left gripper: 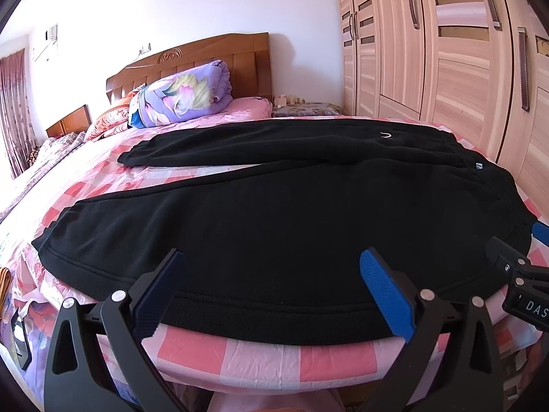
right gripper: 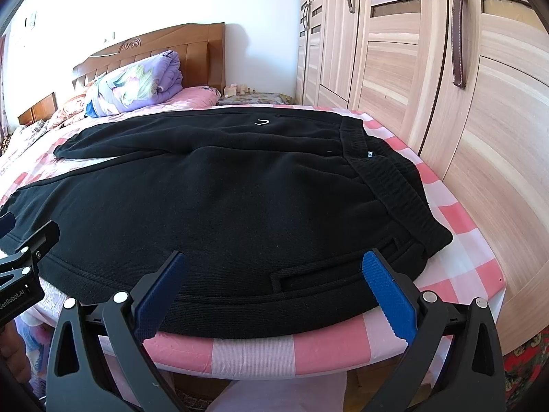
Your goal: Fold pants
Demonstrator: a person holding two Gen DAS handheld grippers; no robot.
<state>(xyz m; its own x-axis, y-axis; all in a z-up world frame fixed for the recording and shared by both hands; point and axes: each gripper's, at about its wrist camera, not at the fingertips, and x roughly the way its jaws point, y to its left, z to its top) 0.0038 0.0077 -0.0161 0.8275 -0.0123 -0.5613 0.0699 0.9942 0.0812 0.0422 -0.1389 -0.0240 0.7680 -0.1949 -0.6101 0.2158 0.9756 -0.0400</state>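
Note:
Black pants (left gripper: 274, 216) lie spread flat on the pink checked bed, legs to the left, waistband to the right; they also show in the right wrist view (right gripper: 240, 199). The ribbed waistband (right gripper: 387, 185) lies near the bed's right edge. My left gripper (left gripper: 271, 274) is open and empty, over the near leg's front hem. My right gripper (right gripper: 272, 274) is open and empty, over the near edge by the hip pocket (right gripper: 319, 274). Each gripper shows at the side of the other's view, the right gripper (left gripper: 518, 267) and the left gripper (right gripper: 24, 261).
A folded purple floral quilt (left gripper: 185, 94) lies by the wooden headboard (left gripper: 192, 58). A tall wooden wardrobe (right gripper: 446, 68) stands close along the bed's right side. The pink checked sheet (left gripper: 267, 360) hangs over the bed's front edge. A nightstand (left gripper: 305, 108) holds small items.

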